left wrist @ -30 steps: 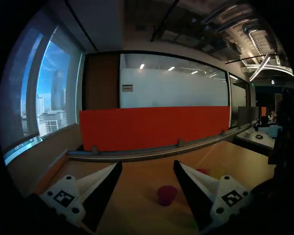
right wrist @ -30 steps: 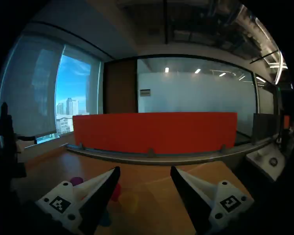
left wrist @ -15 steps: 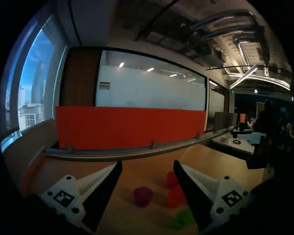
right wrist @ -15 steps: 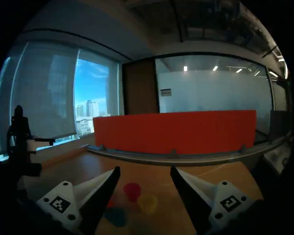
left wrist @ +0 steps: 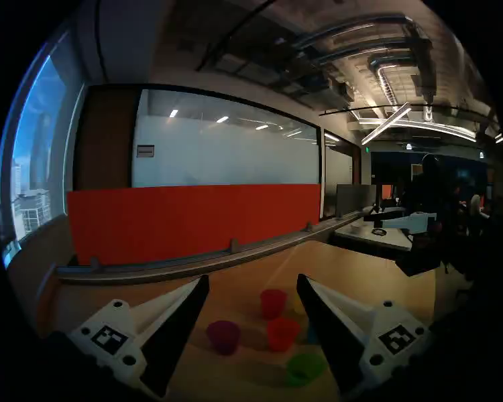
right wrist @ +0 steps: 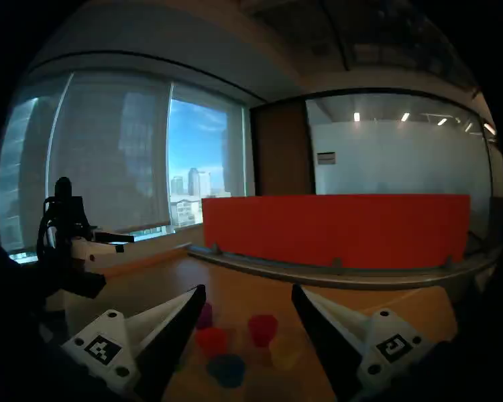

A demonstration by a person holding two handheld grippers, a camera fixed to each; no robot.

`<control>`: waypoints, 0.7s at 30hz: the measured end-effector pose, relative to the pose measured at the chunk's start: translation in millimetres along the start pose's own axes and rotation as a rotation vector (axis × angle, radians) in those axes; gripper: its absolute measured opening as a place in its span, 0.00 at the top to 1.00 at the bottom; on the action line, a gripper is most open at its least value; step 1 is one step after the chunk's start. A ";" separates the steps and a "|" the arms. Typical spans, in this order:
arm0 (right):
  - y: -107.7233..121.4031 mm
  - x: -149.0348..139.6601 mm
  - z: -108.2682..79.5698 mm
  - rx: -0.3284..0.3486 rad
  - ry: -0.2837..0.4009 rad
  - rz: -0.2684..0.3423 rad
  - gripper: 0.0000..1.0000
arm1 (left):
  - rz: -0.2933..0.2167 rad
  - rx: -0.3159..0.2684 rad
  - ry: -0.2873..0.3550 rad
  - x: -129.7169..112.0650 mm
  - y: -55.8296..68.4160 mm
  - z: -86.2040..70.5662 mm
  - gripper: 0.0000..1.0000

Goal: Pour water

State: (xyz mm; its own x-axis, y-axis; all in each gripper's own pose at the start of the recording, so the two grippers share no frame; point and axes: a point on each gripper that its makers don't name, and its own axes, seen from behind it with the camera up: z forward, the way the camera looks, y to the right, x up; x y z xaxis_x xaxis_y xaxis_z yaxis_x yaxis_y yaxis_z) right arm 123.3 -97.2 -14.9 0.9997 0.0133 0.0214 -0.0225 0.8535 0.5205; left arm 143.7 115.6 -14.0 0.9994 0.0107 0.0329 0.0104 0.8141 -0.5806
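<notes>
Coloured cups (left wrist: 282, 333) stand in a loose cluster on the wooden table (left wrist: 235, 298), well in front of the orange partition (left wrist: 184, 218). The left hand-held gripper (left wrist: 251, 280) and the right hand-held gripper (right wrist: 248, 289) both hover above the table with fingers spread wide, holding nothing. Each points at the cluster and frames the cups between its fingers, probably to line up a first grasp. Whether any cup holds water cannot be told.
</notes>
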 end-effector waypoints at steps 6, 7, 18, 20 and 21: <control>-10.9 -10.9 2.6 0.037 -0.062 -0.017 0.01 | 0.024 -0.041 -0.031 -6.1 9.2 -2.5 0.03; -12.2 -12.8 2.8 0.044 -0.073 -0.017 0.01 | 0.027 -0.048 -0.037 -7.9 10.8 -2.8 0.03; -22.5 -34.6 2.1 0.096 -0.192 -0.063 0.01 | 0.058 -0.121 -0.107 -26.7 22.8 -8.0 0.03; -23.0 -35.7 1.5 0.097 -0.201 -0.074 0.01 | 0.067 -0.131 -0.116 -29.0 24.4 -9.0 0.03; -23.4 -36.4 1.2 0.098 -0.207 -0.080 0.01 | 0.072 -0.137 -0.121 -30.3 25.4 -9.6 0.03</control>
State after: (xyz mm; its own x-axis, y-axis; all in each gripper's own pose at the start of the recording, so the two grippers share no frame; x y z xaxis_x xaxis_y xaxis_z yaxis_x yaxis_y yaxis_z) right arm 87.4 -118.2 -26.7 0.9749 -0.1682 0.1459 0.0457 0.7926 0.6080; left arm 114.0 130.3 -37.5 0.9866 0.1420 0.0802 -0.0479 0.7224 -0.6898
